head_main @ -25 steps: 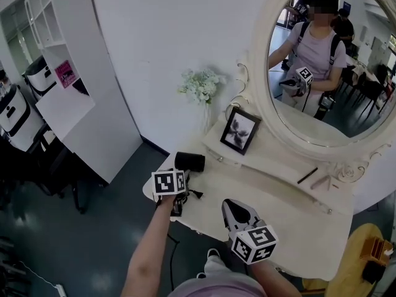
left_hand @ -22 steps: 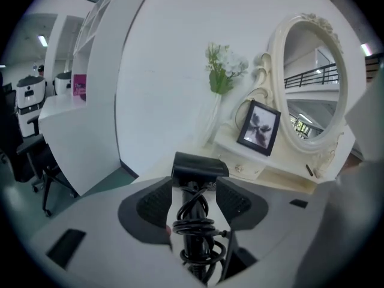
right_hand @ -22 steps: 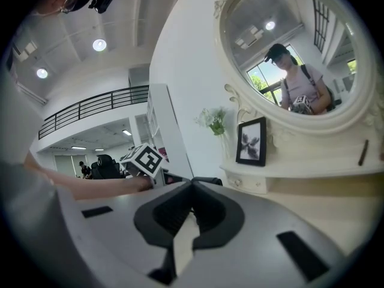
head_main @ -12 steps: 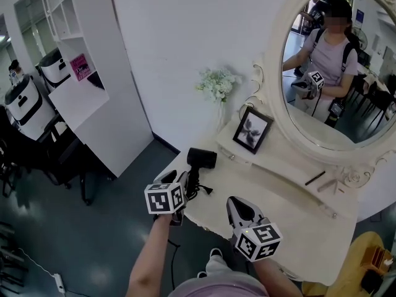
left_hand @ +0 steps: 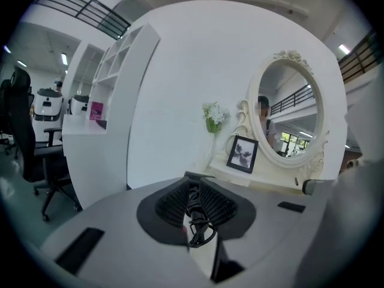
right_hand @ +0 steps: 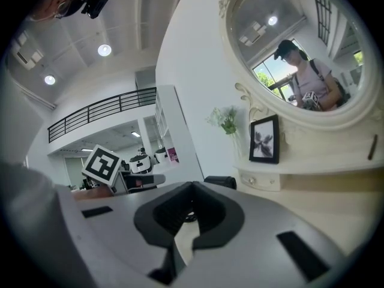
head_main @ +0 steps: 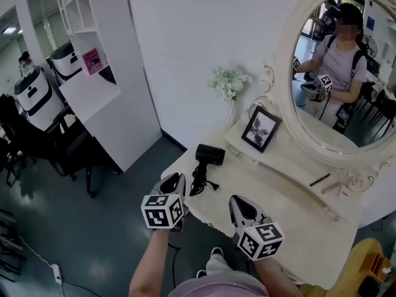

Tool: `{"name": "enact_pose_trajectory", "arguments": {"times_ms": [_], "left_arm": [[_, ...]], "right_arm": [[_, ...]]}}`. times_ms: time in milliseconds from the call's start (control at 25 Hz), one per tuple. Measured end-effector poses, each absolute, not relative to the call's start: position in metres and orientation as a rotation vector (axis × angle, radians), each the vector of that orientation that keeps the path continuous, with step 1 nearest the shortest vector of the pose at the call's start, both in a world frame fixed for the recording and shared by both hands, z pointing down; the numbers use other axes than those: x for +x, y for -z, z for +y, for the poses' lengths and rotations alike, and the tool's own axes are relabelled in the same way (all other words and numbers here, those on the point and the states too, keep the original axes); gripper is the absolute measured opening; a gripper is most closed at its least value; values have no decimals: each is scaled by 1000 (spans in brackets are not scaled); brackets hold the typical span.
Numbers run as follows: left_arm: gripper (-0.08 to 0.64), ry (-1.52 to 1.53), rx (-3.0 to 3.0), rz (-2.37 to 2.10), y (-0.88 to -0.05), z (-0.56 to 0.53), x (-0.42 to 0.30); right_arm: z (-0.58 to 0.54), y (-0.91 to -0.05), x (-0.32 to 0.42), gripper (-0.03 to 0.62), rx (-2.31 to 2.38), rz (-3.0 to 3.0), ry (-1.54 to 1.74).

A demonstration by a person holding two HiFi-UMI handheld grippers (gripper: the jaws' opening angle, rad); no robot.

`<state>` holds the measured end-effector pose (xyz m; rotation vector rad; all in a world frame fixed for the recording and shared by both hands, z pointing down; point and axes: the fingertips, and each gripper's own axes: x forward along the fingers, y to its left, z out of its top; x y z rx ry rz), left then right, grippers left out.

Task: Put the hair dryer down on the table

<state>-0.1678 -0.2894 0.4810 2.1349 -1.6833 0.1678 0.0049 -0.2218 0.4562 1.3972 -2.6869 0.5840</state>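
On the desk (head_main: 291, 197), the hair dryer (head_main: 209, 154) is lying released, one o'clock from the left tongs (head_main: 173, 179), which are being drawn back and closed empty, so the task seems done, while the right tongs (head_main: 237, 201) are being held together.

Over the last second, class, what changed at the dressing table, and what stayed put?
The left gripper drew back from the hair dryer toward the person, past the table's edge. Its jaws are closing with nothing between them. The hair dryer stayed lying on the table, its cord beside it. The right gripper kept hovering at the near edge.
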Motion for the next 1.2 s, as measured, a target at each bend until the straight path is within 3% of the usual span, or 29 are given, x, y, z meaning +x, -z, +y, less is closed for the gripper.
{"name": "enact_pose_trajectory", "arguments": {"times_ms": [280,1200], "left_arm": [[2,-140,2138,-1759,-475,-256,-176],[0,-119,2216,-1825,-464,-191,-181]], "right_arm": [[-211,-454,2,0,1366,-2705,-571],[-189,-444,4,0,1383,-2719,-454]]}}
